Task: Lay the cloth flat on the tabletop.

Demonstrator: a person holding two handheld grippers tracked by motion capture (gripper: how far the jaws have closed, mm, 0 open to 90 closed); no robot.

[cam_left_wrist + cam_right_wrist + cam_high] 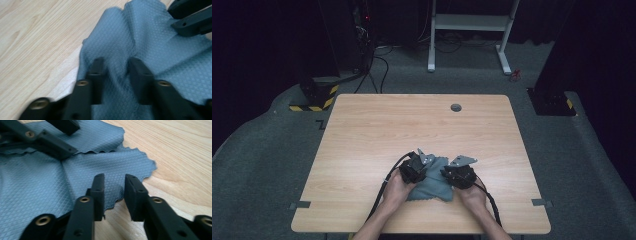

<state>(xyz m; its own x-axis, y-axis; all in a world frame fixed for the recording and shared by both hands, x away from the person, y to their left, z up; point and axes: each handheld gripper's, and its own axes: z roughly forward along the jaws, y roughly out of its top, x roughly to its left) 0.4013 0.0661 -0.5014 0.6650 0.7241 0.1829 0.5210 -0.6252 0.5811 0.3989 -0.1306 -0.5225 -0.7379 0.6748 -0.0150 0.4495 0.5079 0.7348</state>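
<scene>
Dark carpet surrounds a light wooden table, with black equipment and a yellow-and-black striped base off its far left corner and a white metal frame standing beyond the far edge. Most of the tabletop lies bare: the whole far half, and broad strips on the left and right, give free room, and a small round grey cap sits near the far edge. Grey tape tabs mark the near left and near right edges. All the work sits close to the near edge, slightly right of centre.

Coming in at the left, the left gripper rests over the left part of a grey cloth. In the left gripper view its two black jaws stand a little apart with a raised fold of the cloth bunched up between them; the picture is blurred, so I cannot tell whether the pads press on that fold or merely flank it.

That cloth lies flat-ish on the wood between the two hands, blue-grey, woven in a small diamond pattern, with zigzag-cut edges and several soft creases. One layer overlaps another near its middle.

On the right, the right gripper sits at the cloth's right side. In the right gripper view its jaws stand released with a gap between them, straddling the scalloped edge of the cloth, which lies on the table beneath them without being pinched.
</scene>
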